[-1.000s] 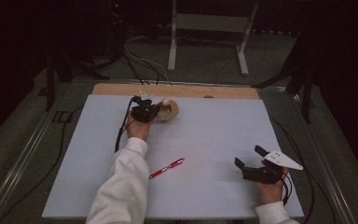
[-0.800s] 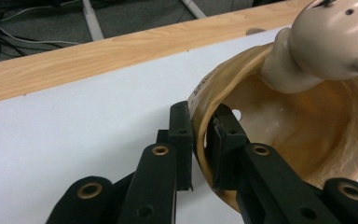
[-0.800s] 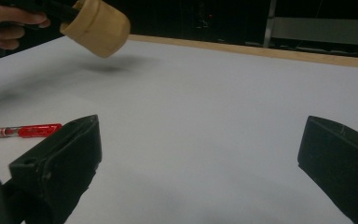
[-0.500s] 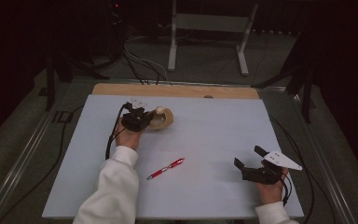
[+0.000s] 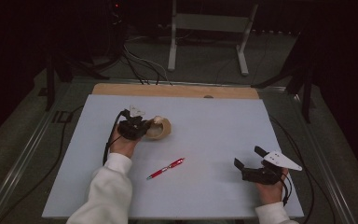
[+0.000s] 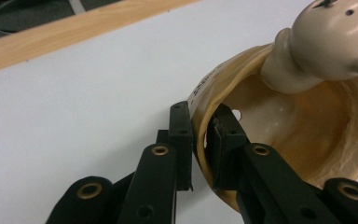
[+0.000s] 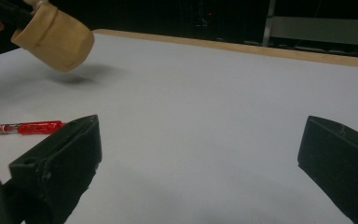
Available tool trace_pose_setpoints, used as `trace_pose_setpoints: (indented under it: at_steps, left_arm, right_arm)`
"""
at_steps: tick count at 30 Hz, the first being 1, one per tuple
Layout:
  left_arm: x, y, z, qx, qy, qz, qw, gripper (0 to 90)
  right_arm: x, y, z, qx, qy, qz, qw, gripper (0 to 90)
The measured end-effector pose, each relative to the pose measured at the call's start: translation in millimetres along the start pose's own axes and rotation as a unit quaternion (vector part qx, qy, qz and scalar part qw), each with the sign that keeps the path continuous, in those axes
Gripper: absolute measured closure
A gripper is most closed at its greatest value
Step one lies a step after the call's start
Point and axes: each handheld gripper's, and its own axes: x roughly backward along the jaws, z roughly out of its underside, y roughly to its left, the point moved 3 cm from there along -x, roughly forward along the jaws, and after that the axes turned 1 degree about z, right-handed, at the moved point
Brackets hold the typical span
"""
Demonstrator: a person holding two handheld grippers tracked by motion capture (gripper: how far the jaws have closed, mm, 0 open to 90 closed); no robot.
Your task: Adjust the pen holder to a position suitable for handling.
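Note:
A tan, cup-shaped holder (image 5: 160, 129) with a pale rounded knob (image 6: 335, 42) at its rim hangs tilted just above the white tabletop (image 5: 223, 121), left of centre. My left gripper (image 5: 147, 127) is shut on it, its two black pads pinching the thin wall (image 6: 200, 126). The right gripper view shows the holder (image 7: 56, 39) in the air with its shadow below. A red pen (image 5: 166, 168) lies flat near the middle, closer to the person. My right gripper (image 5: 247, 157) rests at the front right, open, with nothing between its jaws (image 7: 200, 140).
A wooden strip (image 5: 177, 90) runs along the table's far edge. Beyond it, a metal stand (image 5: 205, 28) and cables sit on the dark floor. A black cable trails from the left gripper over the table's left side.
The left hand has drawn the holder toward the person and slightly left, off its earlier spot farther back. The right gripper and the pen have stayed put.

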Motion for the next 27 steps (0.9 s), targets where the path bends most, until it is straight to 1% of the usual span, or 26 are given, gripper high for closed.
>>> trace_pose_setpoints:
  at_steps: [2, 5, 8, 11, 16, 22, 23, 25, 27]
  left_arm:
    - [-0.8, -0.4, 2.9, -0.004, 0.013, 0.0, 0.9999, 81.5]
    - [-1.9, -0.9, 6.8, -0.014, 0.031, -0.003, 0.9994, 81.5]
    - [-2.4, -1.1, 9.5, -0.014, 0.042, 0.0, 0.999, 81.4]
    - [-2.8, -2.8, 10.0, -0.022, 0.055, 0.004, 0.9983, 81.5]
    - [-5.5, -5.1, 9.3, -0.031, 0.065, 0.011, 0.9974, 81.4]
    - [-10.1, -3.3, 9.6, -0.029, 0.058, 0.016, 0.9977, 81.0]
    - [-11.1, -2.4, 9.7, -0.026, 0.056, 0.017, 0.998, 80.9]
    - [-13.1, -0.2, 9.4, -0.011, 0.043, 0.029, 0.9986, 80.1]
    - [-16.6, 0.4, 8.8, -0.012, 0.039, 0.025, 0.9989, 79.9]
  right_arm:
    - [-0.3, 0.0, 0.1, 0.0, 0.0, 0.0, 1.0, 0.0]
    - [-0.4, 0.2, 0.2, 0.001, 0.001, 0.0, 1.0, 0.0]
    - [-0.2, 0.1, 0.3, 0.001, 0.002, 0.001, 1.0, 0.0]
    - [-0.2, 0.0, 0.4, 0.001, 0.002, 0.001, 1.0, 0.0]
    - [-0.2, -0.1, 0.5, 0.001, 0.002, 0.001, 1.0, 0.0]
    - [0.0, -0.1, 0.6, 0.001, 0.002, 0.001, 1.0, 0.0]
    - [-0.1, -0.2, 0.6, 0.001, 0.002, 0.001, 1.0, 0.0]
    - [-0.2, -0.1, 0.6, 0.001, 0.002, 0.001, 1.0, 0.0]
    - [-0.2, 0.0, 0.6, 0.002, 0.002, 0.001, 1.0, 0.0]
